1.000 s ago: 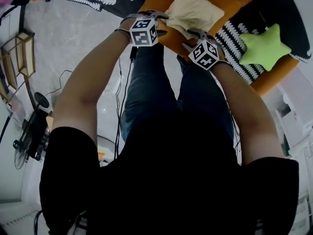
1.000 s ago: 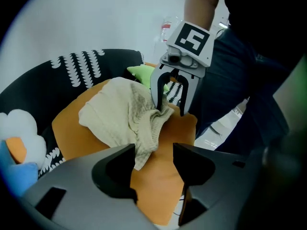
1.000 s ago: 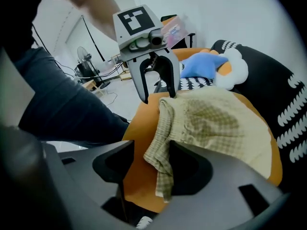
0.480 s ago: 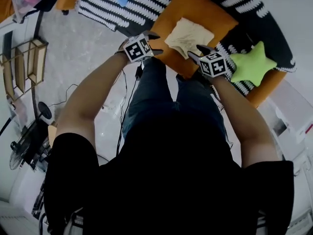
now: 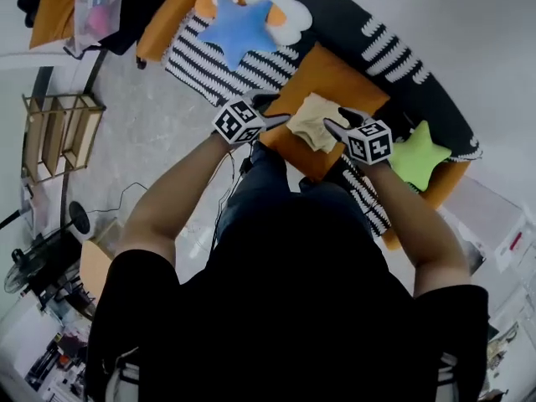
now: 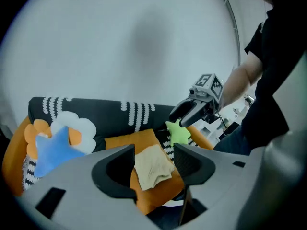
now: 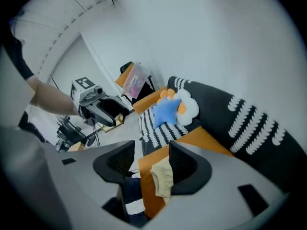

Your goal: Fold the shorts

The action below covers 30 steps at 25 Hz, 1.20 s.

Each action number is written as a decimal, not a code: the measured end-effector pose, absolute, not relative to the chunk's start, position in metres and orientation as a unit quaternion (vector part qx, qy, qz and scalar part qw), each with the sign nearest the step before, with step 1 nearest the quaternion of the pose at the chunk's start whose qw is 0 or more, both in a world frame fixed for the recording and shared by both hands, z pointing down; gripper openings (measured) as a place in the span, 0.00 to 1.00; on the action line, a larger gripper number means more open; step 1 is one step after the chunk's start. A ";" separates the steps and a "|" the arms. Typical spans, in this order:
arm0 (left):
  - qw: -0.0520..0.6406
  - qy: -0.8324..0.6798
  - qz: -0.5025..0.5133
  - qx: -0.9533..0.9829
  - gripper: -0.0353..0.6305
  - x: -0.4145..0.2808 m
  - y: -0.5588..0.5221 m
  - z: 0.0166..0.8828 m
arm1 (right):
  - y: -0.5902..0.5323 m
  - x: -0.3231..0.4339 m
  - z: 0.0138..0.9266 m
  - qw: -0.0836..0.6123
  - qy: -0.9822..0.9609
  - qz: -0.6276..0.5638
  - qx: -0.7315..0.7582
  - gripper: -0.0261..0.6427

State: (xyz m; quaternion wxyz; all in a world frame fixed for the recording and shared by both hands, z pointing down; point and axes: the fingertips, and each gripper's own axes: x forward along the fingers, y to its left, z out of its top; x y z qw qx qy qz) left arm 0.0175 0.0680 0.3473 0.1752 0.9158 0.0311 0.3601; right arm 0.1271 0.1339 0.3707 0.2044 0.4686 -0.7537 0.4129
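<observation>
Left tool and right tool gape empty; just beyond them, folded shorts lie on an orange sofa cushion.

Home living room, striped sofa, blue star cushion, wooden shelf

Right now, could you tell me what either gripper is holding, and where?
Nothing: the left gripper and right gripper are both open, clear of the shorts.
</observation>
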 end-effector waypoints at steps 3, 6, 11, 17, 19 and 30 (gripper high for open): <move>0.188 0.006 0.332 0.924 0.46 0.021 0.059 0.313 | 0.124 0.135 0.333 0.190 -0.760 0.395 0.480 0.38; 0.202 -0.021 0.316 0.927 0.46 0.016 0.057 0.289 | 0.123 0.138 0.305 0.171 -0.761 0.387 0.492 0.38; 0.222 -0.053 0.298 0.927 0.45 0.009 0.061 0.264 | 0.126 0.151 0.277 0.149 -0.763 0.378 0.503 0.38; 0.243 -0.094 0.288 0.921 0.43 -0.001 0.054 0.245 | 0.126 0.178 0.253 0.139 -0.759 0.360 0.525 0.37; 0.249 -0.109 0.277 0.922 0.42 -0.002 0.050 0.236 | 0.127 0.188 0.248 0.137 -0.756 0.355 0.532 0.37; 0.235 -0.141 0.229 0.934 0.39 0.022 0.045 0.193 | 0.146 0.225 0.232 0.123 -0.743 0.342 0.562 0.36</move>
